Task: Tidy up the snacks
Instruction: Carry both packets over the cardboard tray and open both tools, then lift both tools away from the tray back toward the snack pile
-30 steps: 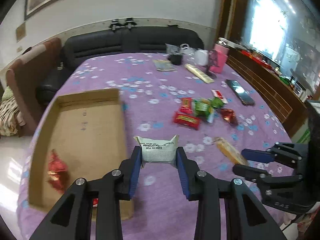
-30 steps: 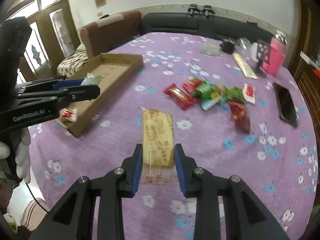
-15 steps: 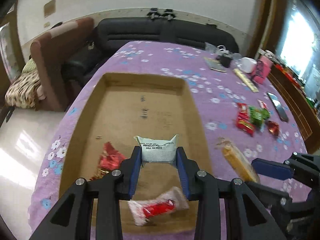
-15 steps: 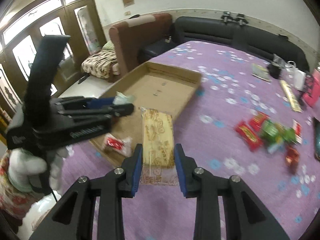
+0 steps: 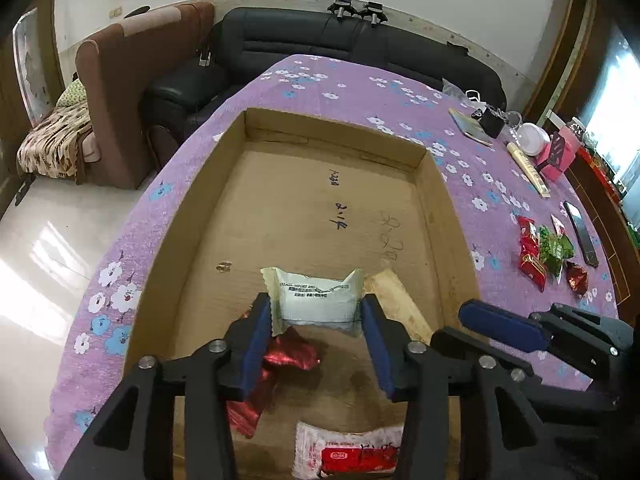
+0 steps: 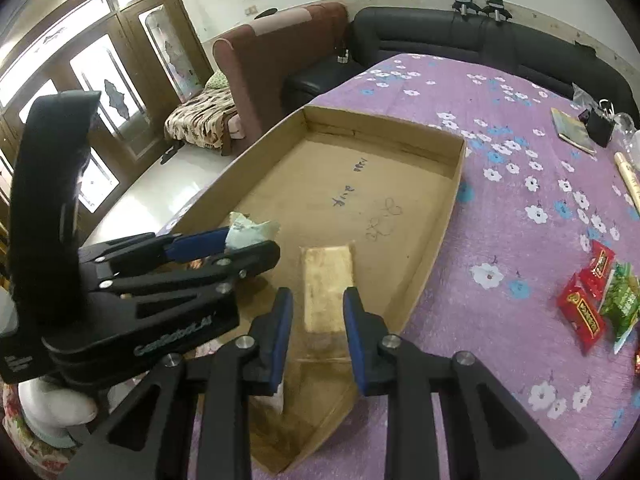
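Observation:
An open cardboard box (image 5: 336,128) (image 6: 384,124) lies on the purple flowered tablecloth. My left gripper (image 5: 316,320) (image 6: 248,240) hangs over the box's near end. Its jaws are opening, and a white snack packet (image 5: 316,300) (image 6: 252,230) still sits between the pads, touching both. Just to its right, my right gripper (image 6: 318,312) (image 5: 452,324) holds a long yellow biscuit packet (image 6: 328,280) (image 5: 394,296) over the box floor, its jaws closing on it. A red foil snack (image 5: 292,352) and a white-and-red packet (image 5: 348,452) lie in the box below.
Red and green snacks (image 5: 548,252) (image 6: 600,300) lie loose on the cloth to the right, beside a phone (image 5: 582,232). A booklet, a long box and pink items stand at the far right. A brown armchair and a black sofa border the table.
Both grippers swung left from above the cloth to above the box, carrying their packets. The left jaws have spread wider around the white packet. The right jaws have narrowed a little.

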Tool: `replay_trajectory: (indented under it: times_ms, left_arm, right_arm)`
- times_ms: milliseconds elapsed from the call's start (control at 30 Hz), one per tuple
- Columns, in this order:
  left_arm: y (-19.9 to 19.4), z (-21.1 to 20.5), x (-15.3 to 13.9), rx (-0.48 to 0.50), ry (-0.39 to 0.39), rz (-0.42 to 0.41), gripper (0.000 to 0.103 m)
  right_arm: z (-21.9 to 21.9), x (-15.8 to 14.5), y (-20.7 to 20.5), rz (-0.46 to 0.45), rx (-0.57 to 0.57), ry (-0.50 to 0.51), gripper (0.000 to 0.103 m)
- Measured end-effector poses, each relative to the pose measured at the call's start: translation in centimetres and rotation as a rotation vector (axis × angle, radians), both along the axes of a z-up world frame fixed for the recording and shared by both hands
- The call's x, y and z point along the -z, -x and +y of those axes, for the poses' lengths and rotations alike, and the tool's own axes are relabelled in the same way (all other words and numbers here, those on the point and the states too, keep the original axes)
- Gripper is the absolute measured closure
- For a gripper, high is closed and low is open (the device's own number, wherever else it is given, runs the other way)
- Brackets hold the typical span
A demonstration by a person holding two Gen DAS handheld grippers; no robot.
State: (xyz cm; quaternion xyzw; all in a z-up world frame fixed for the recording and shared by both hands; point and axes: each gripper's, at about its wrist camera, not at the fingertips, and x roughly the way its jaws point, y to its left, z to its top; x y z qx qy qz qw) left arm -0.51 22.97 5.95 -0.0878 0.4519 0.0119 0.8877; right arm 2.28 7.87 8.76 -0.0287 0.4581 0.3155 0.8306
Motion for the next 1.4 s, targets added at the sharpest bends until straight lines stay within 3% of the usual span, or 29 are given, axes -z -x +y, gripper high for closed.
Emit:
replay_trajectory:
  times_ms: [167,267,467,500,567,867,1000,1100,1167,1233,1300,1400]
  left_arm:
    - [1.0,0.2,-1.1,-0.006,0.022,-0.034,0.052]
    - [2.5,0.1,-2.6,-0.017,0.014,-0.090,0.049]
    - [5.4,-0.4,-4.9,-0.021,0.005,-0.180,0.038]
    - [5.7,-0.5,-5.1,-0.013,0.003,-0.187,0.037]
    - [6.2,-0.6,-5.3,0.005,0.004,-0.200,0.033]
    - [8.4,1.7,-6.5,0.073,0.041,-0.263,0.030]
    - [9.2,2.0,-8.0,0.076,-0.003,-0.327,0.029]
    - [9.9,0.9,-9.9,0.077,-0.037,-0.374,0.027]
    - [10.9,0.2,-11.0,0.064,-0.059,-0.410,0.019]
    - [12.6,-0.8,-12.7,0.047,-0.071,-0.481,0.009]
    - [14.5,-1.3,-14.2,0.029,-0.064,-0.552,0.006]
    - [16.8,-3.4,-17.2,0.041,-0.050,-0.614,0.006]
  right_arm:
    - [-1.8,-1.4,0.5,-0.043,0.023,-0.042,0.074]
    - [-2.9,-1.6,1.0,-0.055,0.073,-0.010,0.068]
    - [-2.3,1.2,1.4,0.076,0.096,0.032,0.068]
    - [-1.9,1.9,1.5,0.095,0.099,0.053,0.070]
    - [-1.8,2.5,1.8,0.105,0.112,0.085,0.087]
    - [-4.1,2.2,2.6,0.196,0.151,0.106,0.092]
    - [-4.9,2.4,3.1,0.225,0.149,0.077,0.089]
    - [-4.2,2.8,4.1,0.181,0.145,0.095,0.084]
    - [-3.8,2.7,4.8,0.158,0.128,0.091,0.071]
    - [-3.9,1.7,5.7,0.109,0.112,0.106,0.070]
    - [-5.1,-0.5,6.8,0.046,0.117,0.084,0.070]
    - [-10.5,-6.2,9.3,-0.115,0.190,0.073,0.070]
